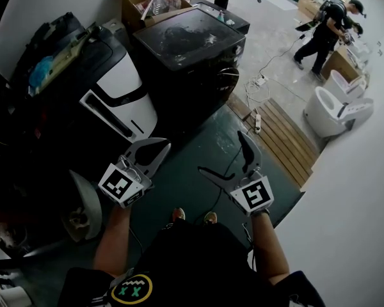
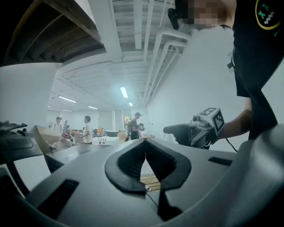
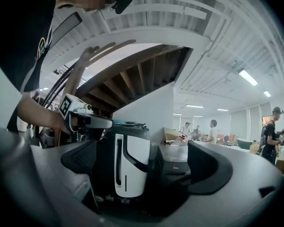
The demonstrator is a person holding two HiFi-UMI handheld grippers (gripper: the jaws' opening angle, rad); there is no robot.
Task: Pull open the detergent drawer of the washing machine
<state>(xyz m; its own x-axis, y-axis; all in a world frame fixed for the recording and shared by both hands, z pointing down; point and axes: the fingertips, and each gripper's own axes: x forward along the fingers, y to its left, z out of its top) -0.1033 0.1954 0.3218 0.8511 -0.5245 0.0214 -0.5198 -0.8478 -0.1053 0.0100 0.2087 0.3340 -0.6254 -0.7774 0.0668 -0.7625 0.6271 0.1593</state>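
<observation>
Head view, tools: the left tool (image 1: 159, 148) was closed, tips together and empty. The right tool (image 1: 223, 153) stood wide open and was also empty.
Head view, target: the dark washing machine (image 1: 189, 40) stood ahead of both tools and well apart from them. A white-fronted machine (image 1: 118, 85) stood beside it, ahead-left of the left tool.
Head view, drawer: the detergent drawer could not be picked out, because the washing machine's front was too dark.
Left gripper view, tool: the left tool (image 2: 144, 143) had its pads meeting at the tips with nothing between them. The right tool (image 2: 180, 129) was just off to its right, and no drawer showed here.
Right gripper view, tool: the right tool (image 3: 144, 163) held its jaws far apart, touching nothing.
Right gripper view, target: the white-fronted machine (image 3: 135, 160) sat framed between the jaws. The dark washing machine (image 3: 176, 167) was just beside it toward the right jaw, and both were well beyond the tips.
Judgement: the right tool, open and facing the machines, looked better placed. The move called for a reach straight ahead, and the drawer would probably pull back along that same line.
</observation>
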